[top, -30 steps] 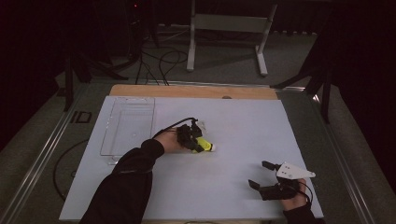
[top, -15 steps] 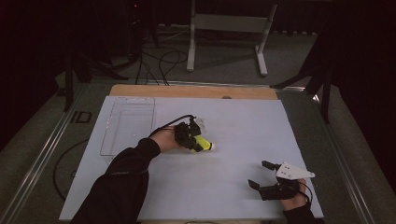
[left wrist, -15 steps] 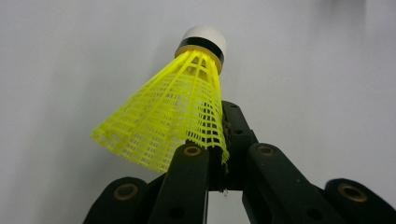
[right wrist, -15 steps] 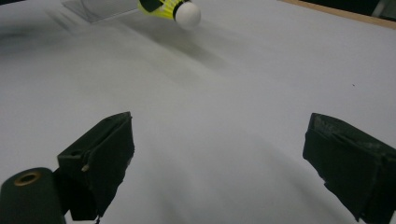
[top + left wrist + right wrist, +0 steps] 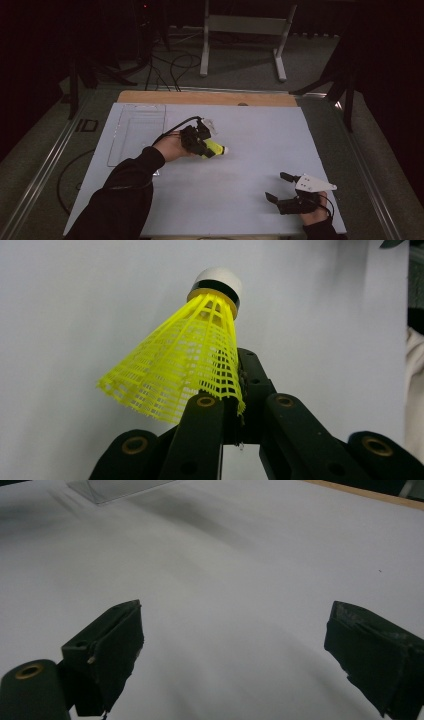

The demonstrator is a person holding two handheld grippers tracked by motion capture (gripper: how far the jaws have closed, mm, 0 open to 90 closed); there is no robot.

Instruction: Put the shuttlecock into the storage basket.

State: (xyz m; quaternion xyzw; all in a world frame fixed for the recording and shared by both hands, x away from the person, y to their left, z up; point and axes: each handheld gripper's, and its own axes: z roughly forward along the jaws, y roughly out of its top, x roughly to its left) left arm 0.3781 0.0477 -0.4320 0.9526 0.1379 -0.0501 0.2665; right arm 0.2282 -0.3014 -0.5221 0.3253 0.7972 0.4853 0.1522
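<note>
Left hand-held gripper (image 5: pixel 202 142) pinching yellow shuttlecock (image 5: pixel 185 365) – clear tray (image 5: pixel 136 131) beside; right hand-held gripper (image 5: pixel 280 186) spread, well apart.

A white sheet (image 5: pixel 250 150) covers a table whose bare wooden edge (image 5: pixel 200 98) shows along the sheet's far side. A clear plastic tray (image 5: pixel 136 132) lies on the far left part of the sheet. Beyond the table stands a grey metal frame (image 5: pixel 245 30) on a dark carpeted floor, with black cables (image 5: pixel 170 62) trailing to the frame's left.
</note>
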